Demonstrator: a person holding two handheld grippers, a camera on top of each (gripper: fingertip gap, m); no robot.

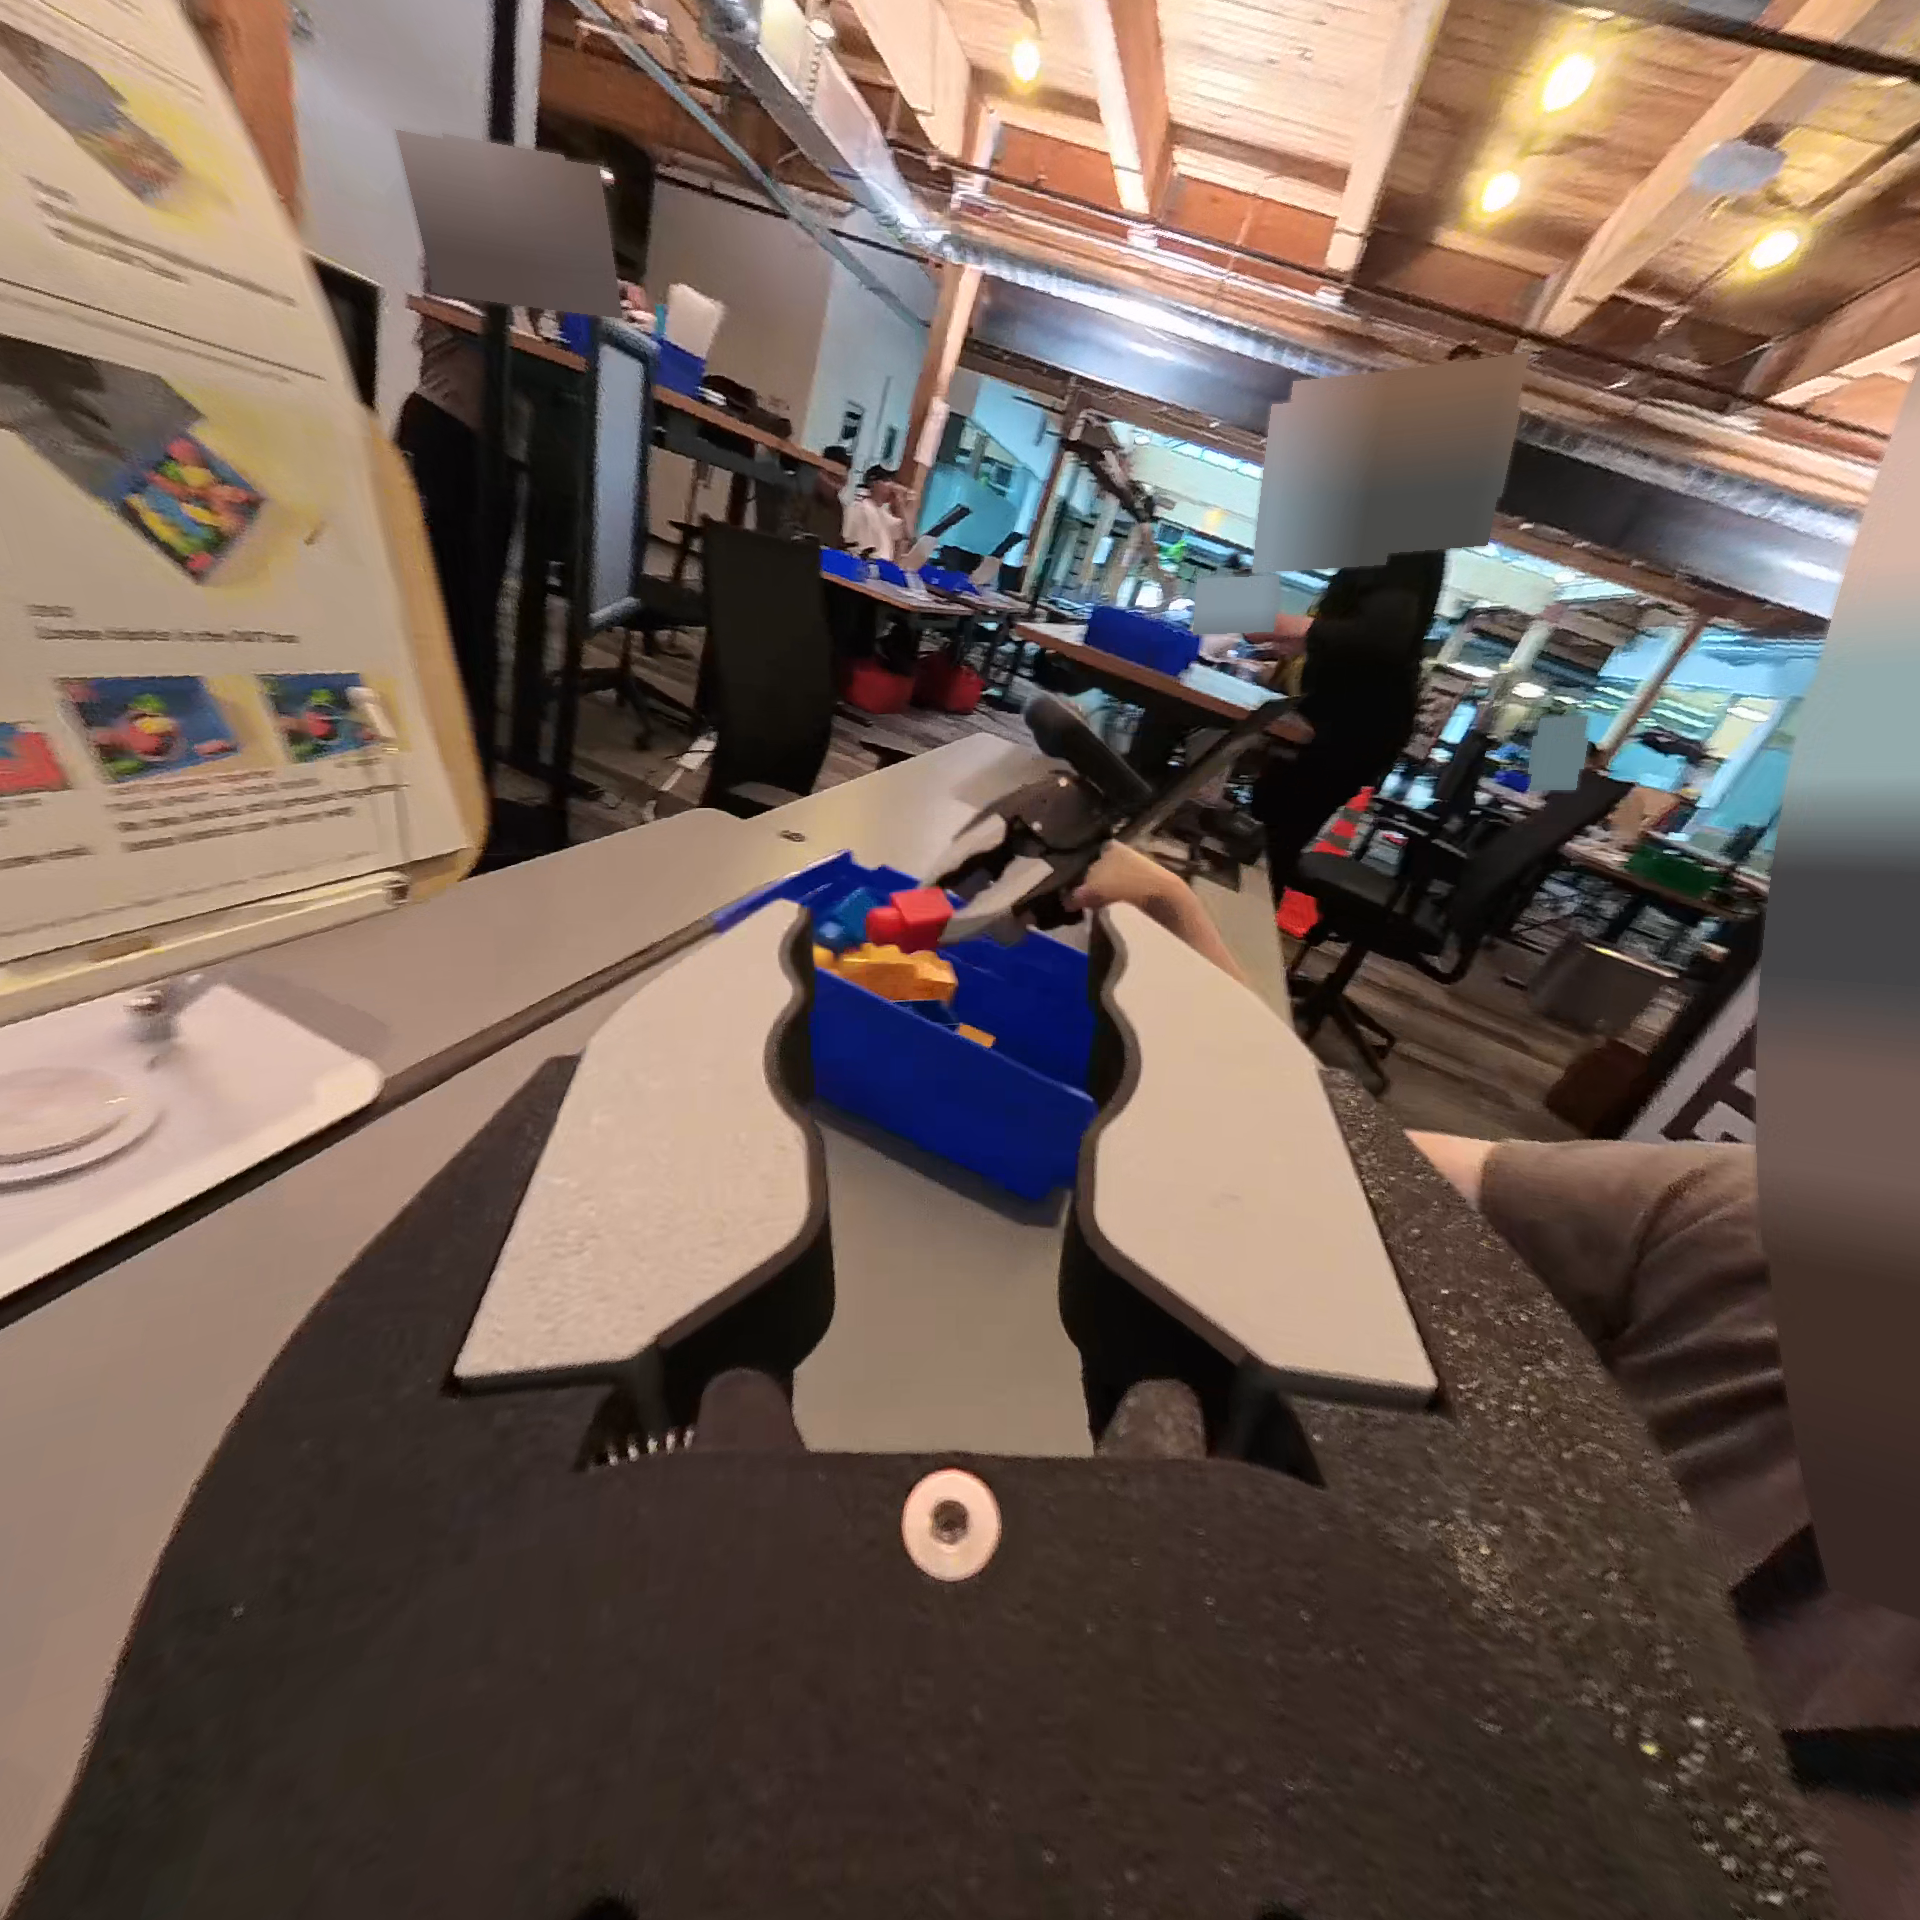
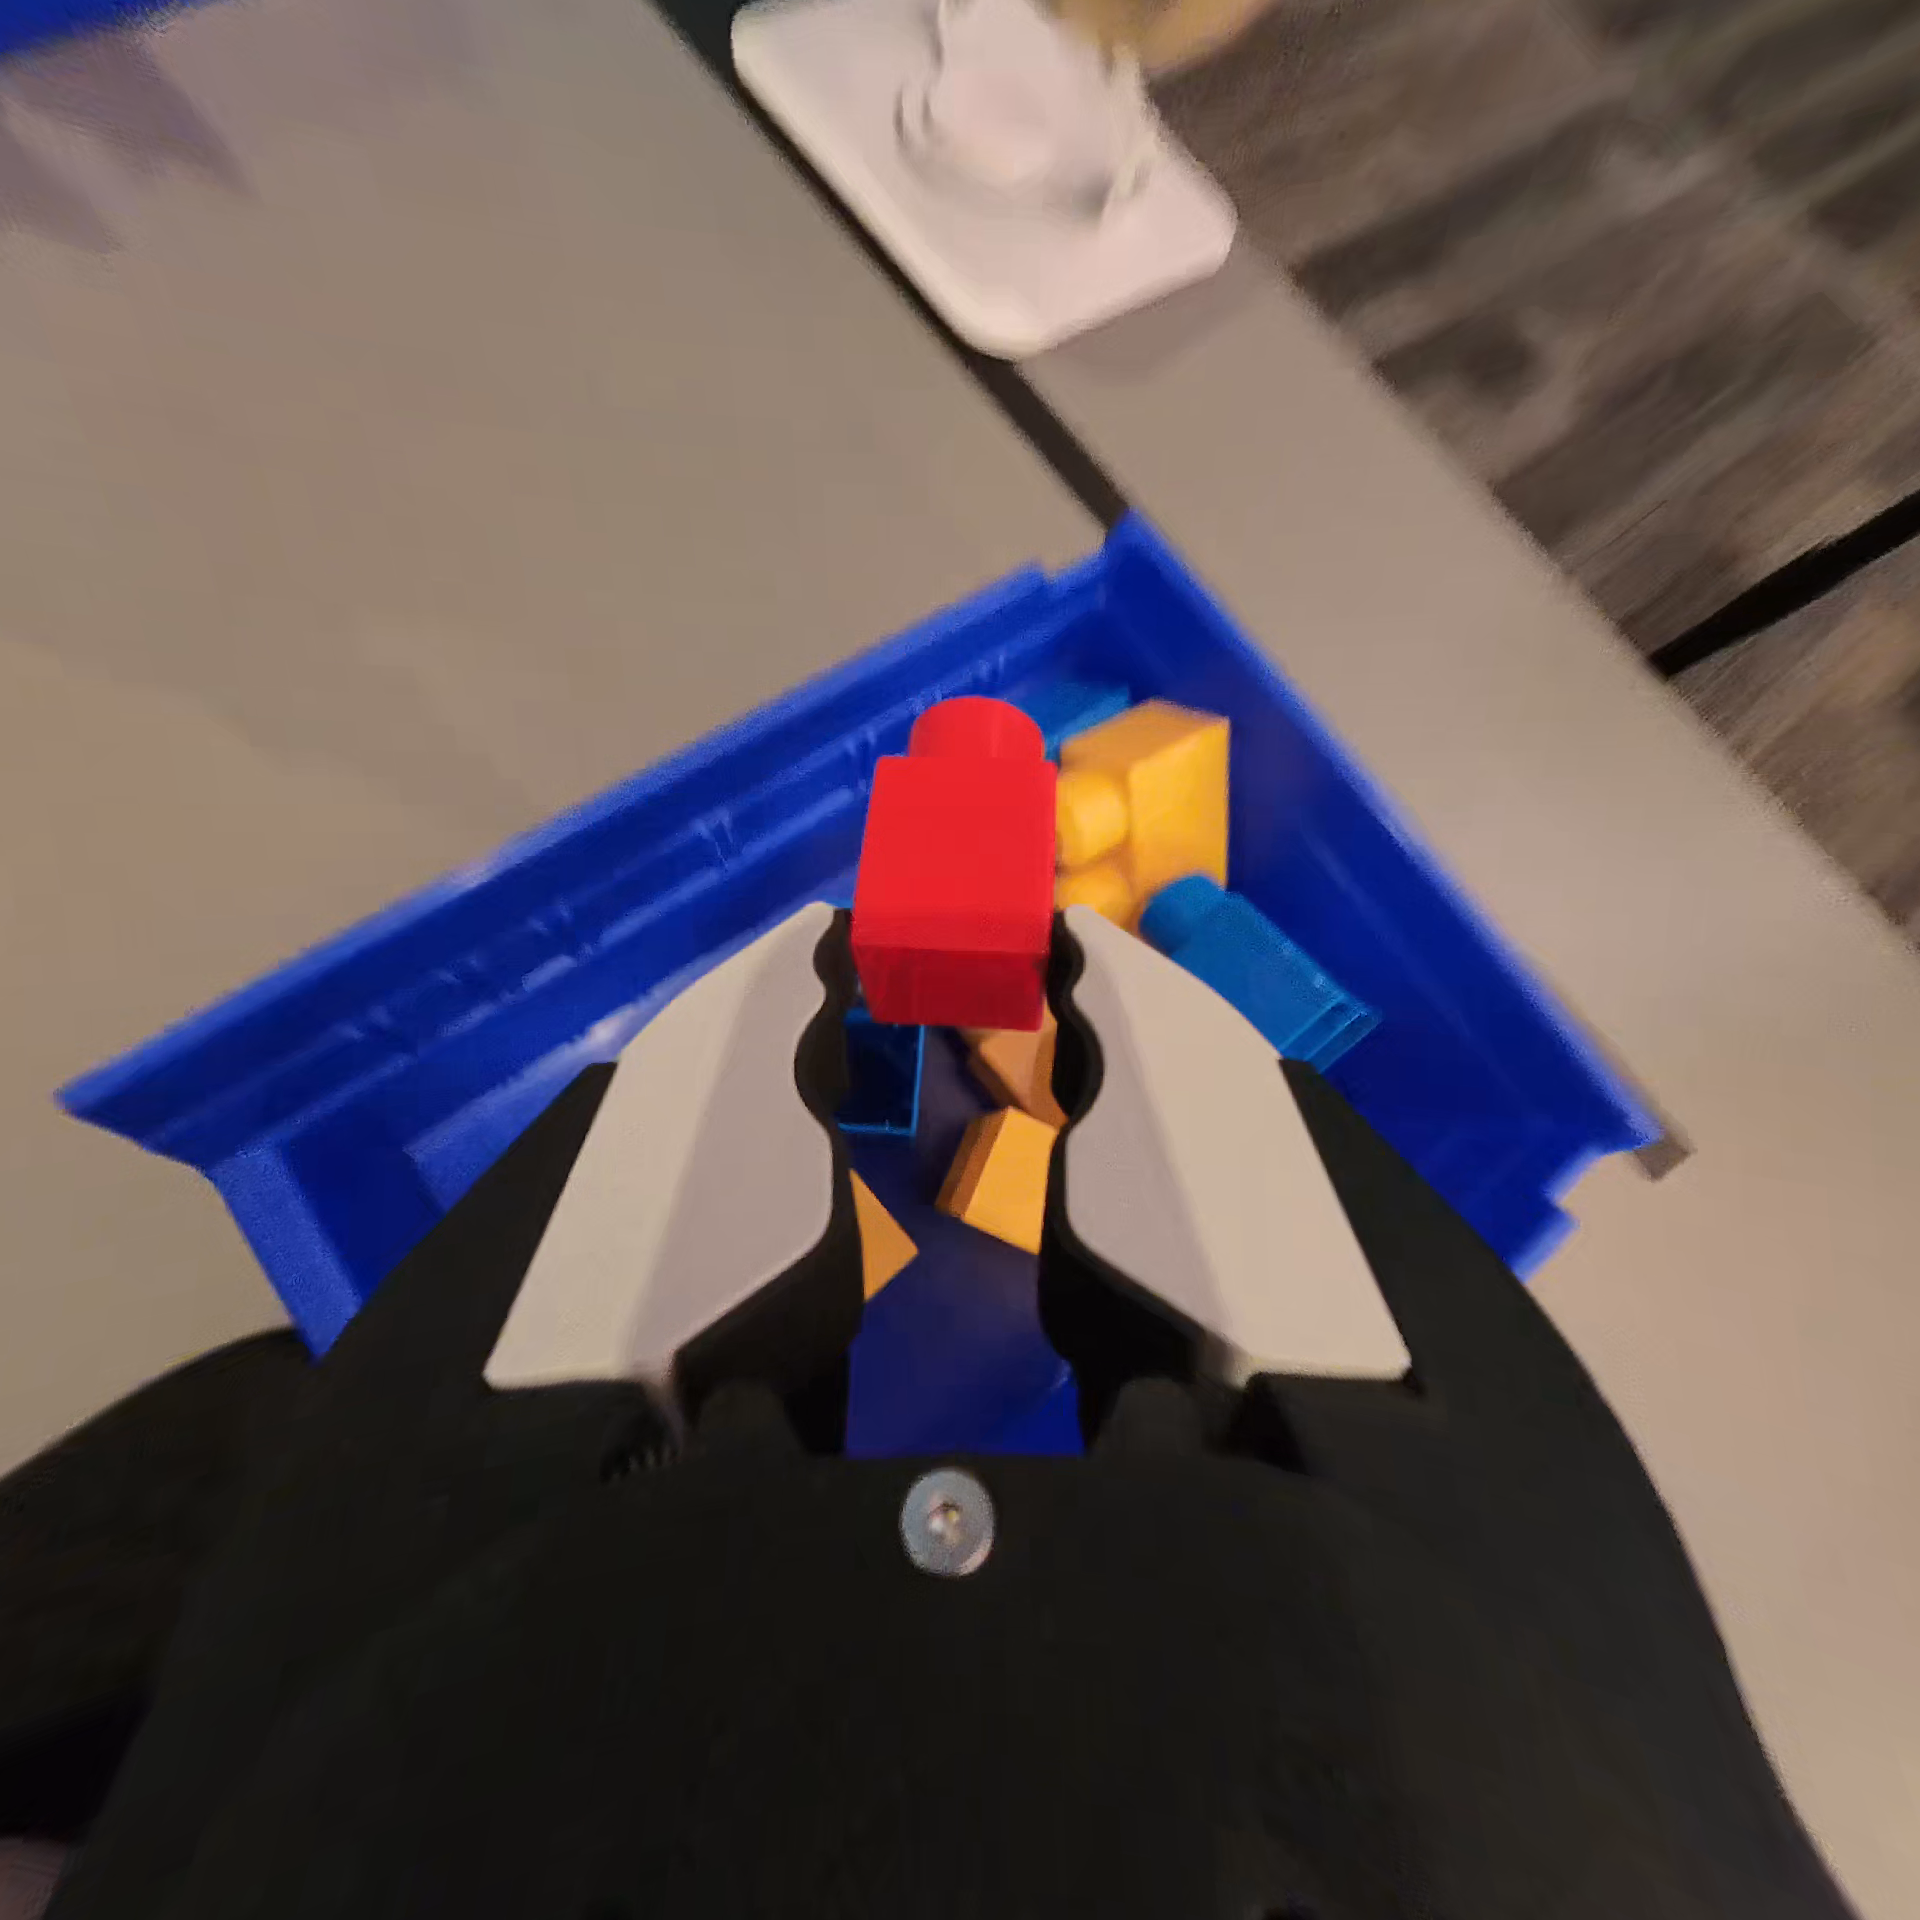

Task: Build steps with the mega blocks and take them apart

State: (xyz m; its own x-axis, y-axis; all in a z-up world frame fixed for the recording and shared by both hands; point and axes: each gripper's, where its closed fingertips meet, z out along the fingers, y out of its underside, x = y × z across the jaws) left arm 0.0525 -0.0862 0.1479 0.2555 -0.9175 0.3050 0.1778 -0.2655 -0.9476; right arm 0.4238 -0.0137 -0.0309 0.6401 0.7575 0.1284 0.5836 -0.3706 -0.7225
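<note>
A: Where's the red block (image 2: pixel 951 883) now?

B: Pinched between the tips of the right gripper (image 2: pixel 948 940), held above the blue bin (image 2: pixel 582 914). Its single stud points away from the gripper, and the fingertips (image 2: pixel 1107 956) press its two flat sides near the base.

A: And the left gripper (image 1: pixel 948 1023)?

B: Spread apart, holding nothing. The bin sits just ahead of its tips, on the grey table (image 1: pixel 312 1039).

A: What's under the red one?

B: Loose yellow blocks (image 2: pixel 1153 810) and blue blocks (image 2: pixel 1257 966) in the bin, below and beyond the right tips.

A: How will it handle?

B: I'd judge it light, hollow, rigid plastic with smooth walls, so it could swivel in a tip-only pinch. The flat opposite sides are the right place to hold; the round stud would slip. Keep the stud and the open underside clear for pressing onto another block.

A: Fragile?

B: Probably not. A drop would likely just bounce it back among the others.
</note>
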